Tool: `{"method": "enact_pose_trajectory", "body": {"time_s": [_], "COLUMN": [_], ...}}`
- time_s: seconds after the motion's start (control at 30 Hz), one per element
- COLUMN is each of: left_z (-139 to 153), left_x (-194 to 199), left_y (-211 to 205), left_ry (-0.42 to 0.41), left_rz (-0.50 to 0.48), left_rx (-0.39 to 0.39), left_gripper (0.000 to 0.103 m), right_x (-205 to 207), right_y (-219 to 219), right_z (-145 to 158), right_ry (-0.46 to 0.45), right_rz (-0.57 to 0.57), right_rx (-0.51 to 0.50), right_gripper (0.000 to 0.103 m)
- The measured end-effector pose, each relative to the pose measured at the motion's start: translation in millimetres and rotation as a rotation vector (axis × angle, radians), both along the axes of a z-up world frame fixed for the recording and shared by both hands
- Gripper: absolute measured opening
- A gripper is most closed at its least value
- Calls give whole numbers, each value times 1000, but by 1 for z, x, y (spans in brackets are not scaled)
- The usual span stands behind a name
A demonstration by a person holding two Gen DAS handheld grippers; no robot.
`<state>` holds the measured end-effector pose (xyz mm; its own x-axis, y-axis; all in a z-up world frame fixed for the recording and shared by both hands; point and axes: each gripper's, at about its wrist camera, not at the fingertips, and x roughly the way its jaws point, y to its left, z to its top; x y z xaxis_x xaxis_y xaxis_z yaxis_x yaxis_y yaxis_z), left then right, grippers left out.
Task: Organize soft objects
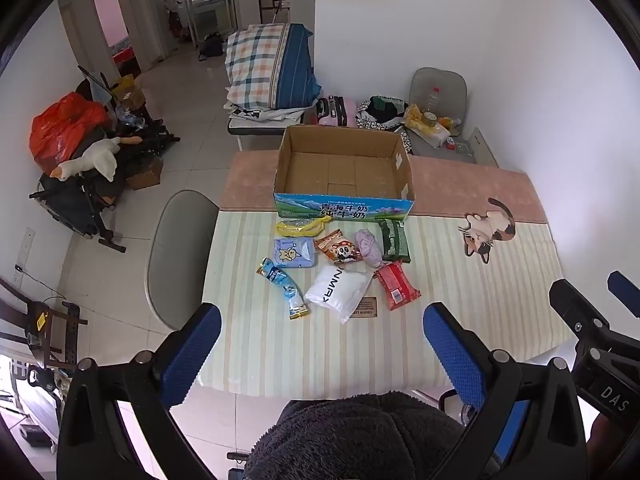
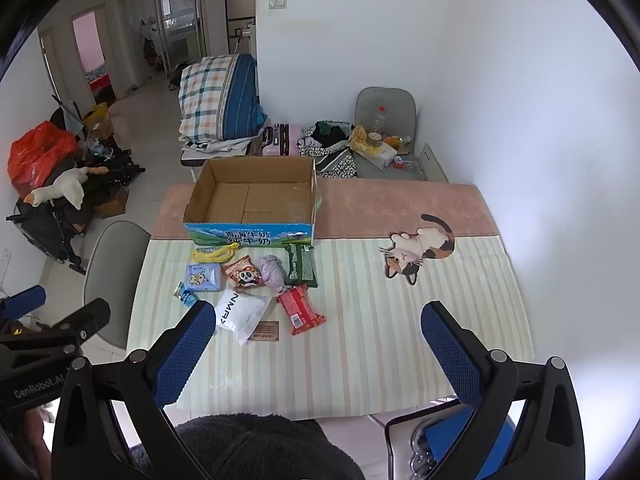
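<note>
Soft packets (image 1: pixel 340 264) sit bunched on the worktop (image 1: pixel 400 344) just in front of the empty milk carton box (image 1: pixel 344 172), all light, squishy and crinkly-slippery I'd guess, so pinch mid-body, not the sealed ends; left tongs (image 1: pixel 320 344) and right tongs (image 2: pixel 316 344) both hang released, holding nothing.

Pale striped worktop (image 1: pixel 400 340) with a pink band; brown cardboard box (image 1: pixel 344 168), blue front; red packet (image 1: pixel 397 285); white pouch (image 1: pixel 340 286).
</note>
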<state>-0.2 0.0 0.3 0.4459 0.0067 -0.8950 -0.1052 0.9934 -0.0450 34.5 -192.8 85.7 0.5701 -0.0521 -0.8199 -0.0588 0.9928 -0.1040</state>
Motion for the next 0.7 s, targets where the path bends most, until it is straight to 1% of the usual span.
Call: {"method": "enact_pose_trajectory", "body": {"time_s": [0.07, 0.1, 0.2, 0.23, 0.27, 0.3, 0.47, 0.6, 0.7], "left_z": [0, 0, -1, -1, -2, 4, 2, 5, 5], "left_x": [0, 0, 0, 0, 1, 3, -1, -3, -4], "left_y": [1, 2, 5, 6, 8, 9, 15, 1, 0], "left_ry": [-3, -3, 0, 2, 4, -3, -16, -13, -16], "left_rz": [4, 5, 12, 15, 17, 18, 16, 19, 19], "left_rx": [0, 0, -3, -5, -7, -3, -4, 7, 8], "left_gripper": [103, 103, 103, 103, 103, 103, 103, 103, 103], "right_x": [1, 4, 2, 2, 1, 1, 2, 3, -1], "right_y": [-1, -3, -1, -4, -5, -4, -2, -3, -9], "right_z": [2, 1, -4, 0, 1, 0, -2, -2, 0], "right_ry": [-8, 21, 12, 4, 4, 3, 12, 12, 8], "right_rz": [-4, 8, 11, 6, 6, 8, 7, 8, 11], "right_rx": [2, 18, 21, 35, 37, 34, 32, 30, 34], "right_gripper": [103, 103, 103, 103, 103, 103, 103, 103, 103]}}
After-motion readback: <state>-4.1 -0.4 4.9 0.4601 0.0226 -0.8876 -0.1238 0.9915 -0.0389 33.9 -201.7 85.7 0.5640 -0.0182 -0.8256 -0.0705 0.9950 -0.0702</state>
